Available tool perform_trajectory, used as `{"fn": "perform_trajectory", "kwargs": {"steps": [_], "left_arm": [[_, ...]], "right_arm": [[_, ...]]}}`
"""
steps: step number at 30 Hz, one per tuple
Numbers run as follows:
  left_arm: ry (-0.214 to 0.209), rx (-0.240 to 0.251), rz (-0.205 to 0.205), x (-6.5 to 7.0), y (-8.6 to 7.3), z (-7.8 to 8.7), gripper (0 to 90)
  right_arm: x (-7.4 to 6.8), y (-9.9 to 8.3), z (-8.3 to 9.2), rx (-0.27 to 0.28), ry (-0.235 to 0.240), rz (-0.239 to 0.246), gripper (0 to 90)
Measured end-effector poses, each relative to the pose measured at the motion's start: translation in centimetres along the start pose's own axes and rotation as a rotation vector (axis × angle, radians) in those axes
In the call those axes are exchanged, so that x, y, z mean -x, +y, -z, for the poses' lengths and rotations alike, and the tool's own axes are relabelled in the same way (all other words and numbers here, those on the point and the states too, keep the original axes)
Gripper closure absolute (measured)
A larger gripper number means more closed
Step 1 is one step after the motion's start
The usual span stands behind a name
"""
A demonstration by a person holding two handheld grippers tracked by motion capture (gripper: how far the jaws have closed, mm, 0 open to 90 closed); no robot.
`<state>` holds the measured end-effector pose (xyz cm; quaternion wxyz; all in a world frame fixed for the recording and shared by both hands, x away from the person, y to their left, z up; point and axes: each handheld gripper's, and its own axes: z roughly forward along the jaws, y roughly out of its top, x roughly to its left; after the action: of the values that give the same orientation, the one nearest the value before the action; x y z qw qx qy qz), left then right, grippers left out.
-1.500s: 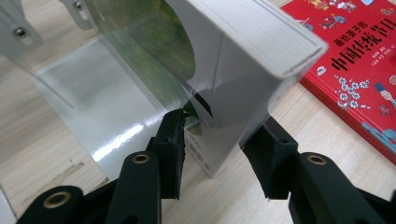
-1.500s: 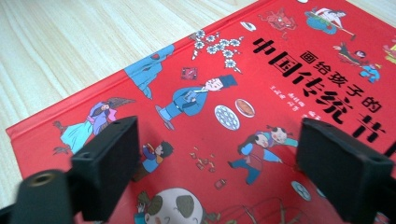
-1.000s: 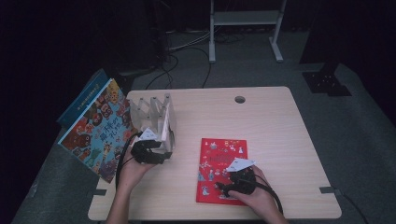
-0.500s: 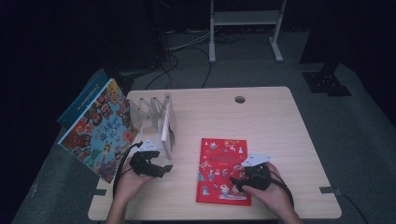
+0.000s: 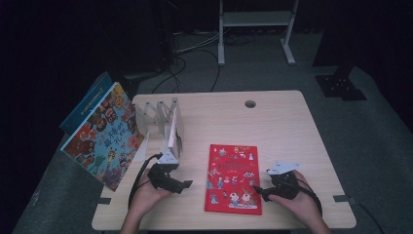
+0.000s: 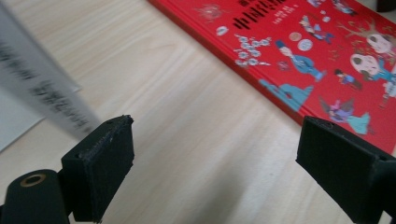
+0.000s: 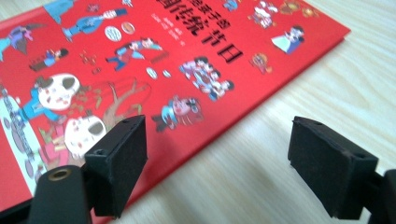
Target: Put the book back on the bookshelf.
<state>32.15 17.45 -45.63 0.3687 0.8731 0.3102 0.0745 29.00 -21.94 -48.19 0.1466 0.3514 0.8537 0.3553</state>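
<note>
With both tongs, left (image 5: 187, 185) and right (image 5: 257, 189), open and empty beside the red book (image 5: 233, 178) near the tabletop's (image 5: 272, 122) front edge, you risk shoving it off.

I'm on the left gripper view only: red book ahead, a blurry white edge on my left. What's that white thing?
Observer: Likely the white folding rack standing on the table, just beyond the left gripper. That gripper's fingers have just been opening, with nothing between them.
Operator: Where's the other gripper?
Observer: The right gripper is at the right edge of the red book, near its lower corner. Its fingers have just been opening. The book's edge lies between them, and they are not pressing on it.
Operator: Any other book?
Observer: A blue picture book leans at the table's left edge, beside the rack.
</note>
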Motion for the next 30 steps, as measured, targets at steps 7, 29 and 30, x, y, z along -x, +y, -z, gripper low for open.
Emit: {"fn": "perform_trajectory", "kwargs": {"steps": [7,29,30], "left_arm": [[-0.025,-0.003,-0.024,0.9,0.6,-1.1,9.3],[-0.06,-0.027,-0.06,1.4,2.8,-3.7,9.0],[-0.061,-0.027,-0.061,1.4,2.8,-3.7,9.0]], "right_arm": [[0.2,-0.9,0.4,-0.009,0.007,0.011,18.5],[-0.6,-2.2,1.2,-0.024,0.088,0.089,20.2],[-0.7,-2.3,1.3,-0.019,0.089,0.089,20.6]]}}
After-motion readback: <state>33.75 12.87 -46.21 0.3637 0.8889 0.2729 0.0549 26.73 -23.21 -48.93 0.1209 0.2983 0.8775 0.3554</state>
